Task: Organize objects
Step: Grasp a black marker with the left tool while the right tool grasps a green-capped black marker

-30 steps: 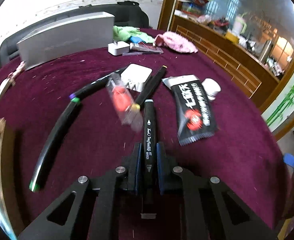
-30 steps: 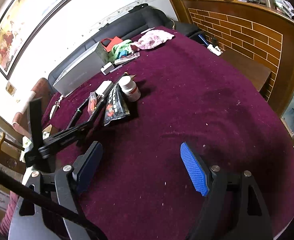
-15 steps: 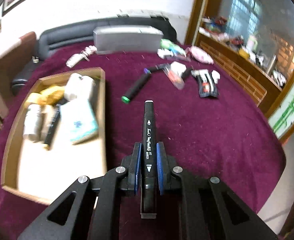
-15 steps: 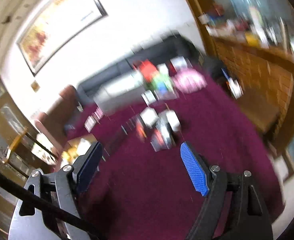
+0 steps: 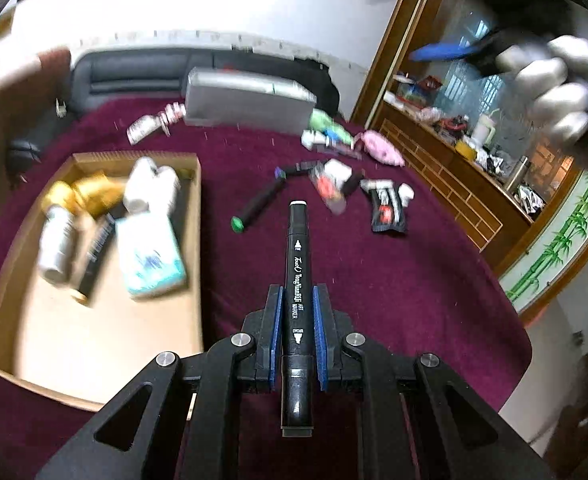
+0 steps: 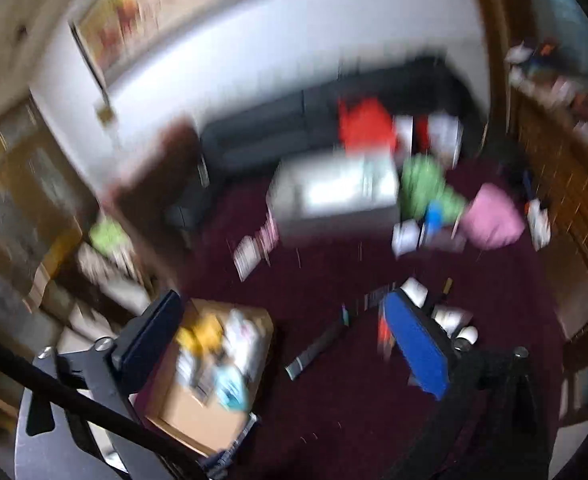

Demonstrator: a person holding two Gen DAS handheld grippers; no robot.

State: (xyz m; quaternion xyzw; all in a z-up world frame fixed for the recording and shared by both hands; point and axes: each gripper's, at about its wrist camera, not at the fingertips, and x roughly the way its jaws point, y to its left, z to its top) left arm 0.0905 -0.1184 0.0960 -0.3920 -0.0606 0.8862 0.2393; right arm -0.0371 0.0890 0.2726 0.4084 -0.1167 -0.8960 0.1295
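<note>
My left gripper (image 5: 297, 294) is shut on a black art marker (image 5: 297, 256), which sticks out forward above the maroon tablecloth (image 5: 394, 300). A cardboard box (image 5: 199, 240) lies to its left, holding bottles, a tissue pack and a dark tube. Beyond the marker tip lie a green-capped marker (image 5: 259, 205), a red item in clear wrap (image 5: 326, 188), a black sachet (image 5: 388, 214) and a small white bottle (image 5: 407, 192). My right gripper (image 6: 280, 300) hangs high over the table, its jaws opening with nothing between them. In the left wrist view a gloved hand (image 5: 554, 92) carries it at the upper right.
A long grey box (image 5: 250, 100) stands at the table's far side, with a green cloth (image 5: 322, 120) and a pink pouch (image 5: 382, 152) to its right. A black sofa (image 5: 142, 76) runs behind the table. A wooden counter (image 5: 454, 168) borders the right edge.
My left gripper drew back from the pile with the marker and swung left, bringing the cardboard box into view. My right gripper rose high above the table and its jaws spread wider.
</note>
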